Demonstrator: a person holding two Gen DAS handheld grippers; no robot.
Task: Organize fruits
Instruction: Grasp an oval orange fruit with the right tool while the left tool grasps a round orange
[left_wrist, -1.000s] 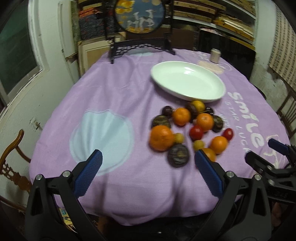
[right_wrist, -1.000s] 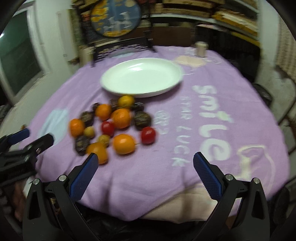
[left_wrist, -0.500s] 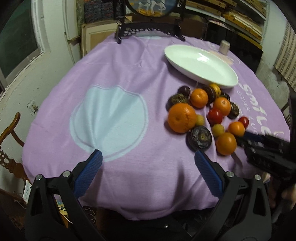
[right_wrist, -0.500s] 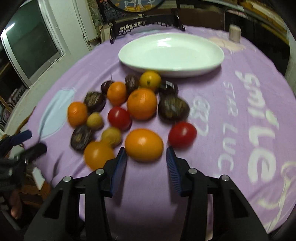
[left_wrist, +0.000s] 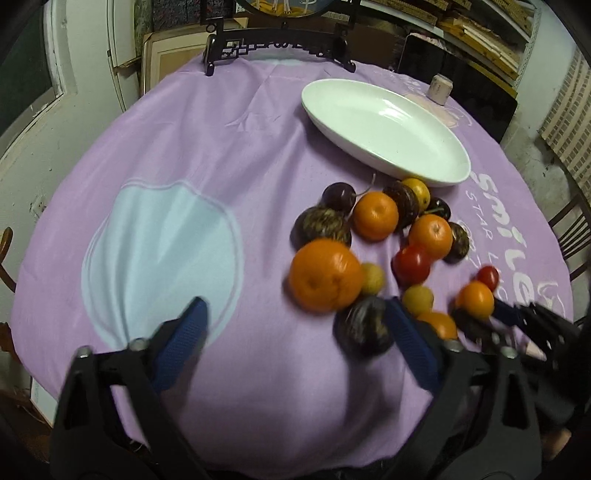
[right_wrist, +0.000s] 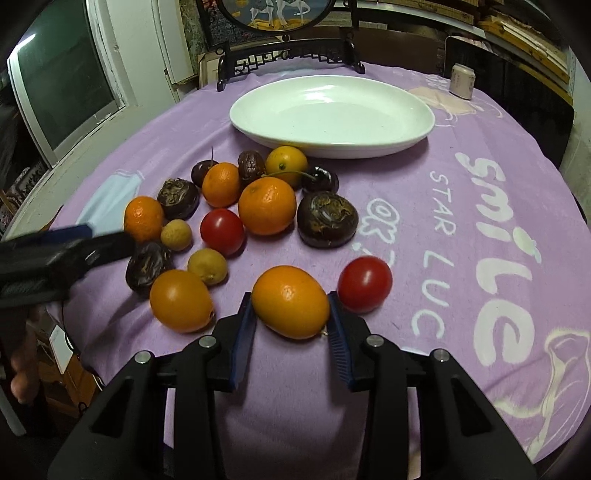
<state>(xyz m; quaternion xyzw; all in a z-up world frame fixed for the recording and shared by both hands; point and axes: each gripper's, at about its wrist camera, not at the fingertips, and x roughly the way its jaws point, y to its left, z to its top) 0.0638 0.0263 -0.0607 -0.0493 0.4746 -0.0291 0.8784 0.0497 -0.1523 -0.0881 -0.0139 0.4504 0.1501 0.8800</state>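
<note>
Contact shows only in the right wrist view: the right gripper (right_wrist: 291, 325) has its blue pads against both sides of an oval orange fruit (right_wrist: 290, 302) on the purple cloth (right_wrist: 424, 192), beside a red tomato (right_wrist: 364, 283). The left wrist view shows the left gripper (left_wrist: 295, 343) spread wide and holding nothing, low over the cloth's near edge, a dark fruit (left_wrist: 364, 325) by its right pad. Half a second ago the right pads stood short of the fruit. The white dish (right_wrist: 388, 144) lies beyond the pile
</note>
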